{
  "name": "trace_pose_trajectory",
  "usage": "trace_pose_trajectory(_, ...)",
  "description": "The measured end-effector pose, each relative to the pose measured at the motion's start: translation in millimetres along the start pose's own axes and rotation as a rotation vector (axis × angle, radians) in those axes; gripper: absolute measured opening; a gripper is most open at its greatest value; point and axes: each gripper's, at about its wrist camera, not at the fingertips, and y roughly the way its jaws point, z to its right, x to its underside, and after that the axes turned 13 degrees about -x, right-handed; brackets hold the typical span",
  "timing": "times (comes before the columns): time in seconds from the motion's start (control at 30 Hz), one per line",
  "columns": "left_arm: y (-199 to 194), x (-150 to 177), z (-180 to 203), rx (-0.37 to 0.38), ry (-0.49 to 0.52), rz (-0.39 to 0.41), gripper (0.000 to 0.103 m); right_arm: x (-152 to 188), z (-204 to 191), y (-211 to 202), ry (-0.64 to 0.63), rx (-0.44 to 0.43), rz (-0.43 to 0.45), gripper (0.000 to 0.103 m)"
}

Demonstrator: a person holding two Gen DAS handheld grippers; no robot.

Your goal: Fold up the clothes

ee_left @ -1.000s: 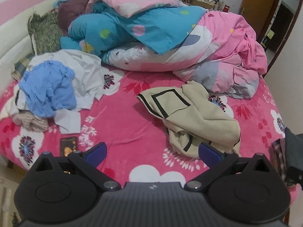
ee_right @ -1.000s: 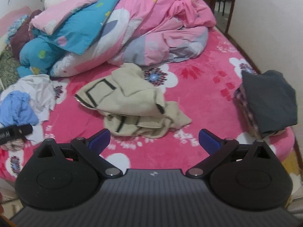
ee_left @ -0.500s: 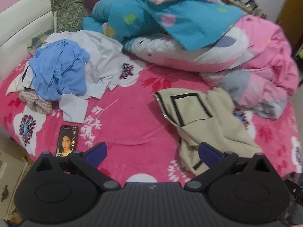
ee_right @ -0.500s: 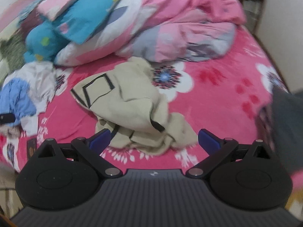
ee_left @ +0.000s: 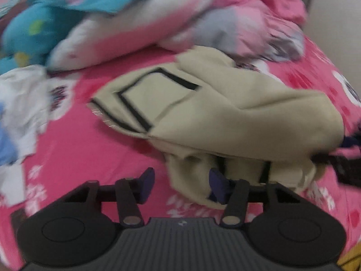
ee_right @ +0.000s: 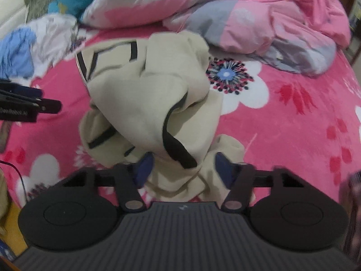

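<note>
— Where's the beige garment (ee_left: 225,113)?
— Crumpled on the pink bedspread (ee_right: 293,113), toward its near edge, below the heap of quilts (ee_right: 259,18).
— The left gripper (ee_left: 181,184)?
— Jaws just closing, half apart, the garment's hem between them, not pinched.
— The right gripper (ee_right: 183,168)?
— Closing too, narrower, cloth bunched between its pads; whether it's gripped, I cannot tell.

Matt beige cloth garment (ee_right: 153,94) on fleecy pink blanket (ee_right: 293,135); claws matt plastic
</note>
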Motion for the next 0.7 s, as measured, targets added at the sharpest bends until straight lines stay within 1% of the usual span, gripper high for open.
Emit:
trace_pose_trajectory(0.03,2.0,0.0,6.5,0.012,0.028,0.018,0.054,-4.8,5.6,6.5,0.016,-0.011,0.007,0.026)
trace_pose_trajectory(0.1,3.2,-1.9,16.5,0.028,0.122,0.078,0.055,-20.1,22.4,9.6,0.098,-0.065,0.074,0.018)
trace_pose_trajectory(0.17,3.3,-3.1,25.4,0.033,0.193,0.128,0.063,-41.7,41.5,10.6,0.167,-0.086,0.155,0.018)
trace_pose_trajectory(0.23,8.9,-8.1,33.6,0.045,0.243,0.158,0.078,-63.3,59.5,16.5,0.216,-0.089,0.212,0.017)
trace_pose_trajectory(0.3,14.6,-13.0,42.3,0.043,0.289,0.182,0.081,-79.8,77.3,29.3,0.227,-0.086,0.24,0.016)
trace_pose_trajectory(0.37,22.8,-19.3,52.1,0.031,0.332,0.204,0.081,-91.5,98.1,44.1,0.263,-0.099,0.265,0.016)
trace_pose_trajectory(0.43,33.5,-26.7,58.4,0.012,0.332,0.203,0.081,-97.5,122.1,57.8,0.339,-0.115,0.291,0.015)
trace_pose_trajectory(0.5,42.7,-36.4,60.7,0.015,0.31,0.187,0.078,-97.4,147.8,67.6,0.452,-0.133,0.32,0.015)
trace_pose_trajectory(0.63,44.5,-53.1,59.6,0.028,0.295,0.19,0.076,-81.1,183.2,70.6,0.679,-0.257,0.372,0.015)
trace_pose_trajectory(0.7,34.8,-58.0,58.2,0.06,0.286,0.214,0.076,-69.4,189.5,66.4,0.757,-0.327,0.396,0.017)
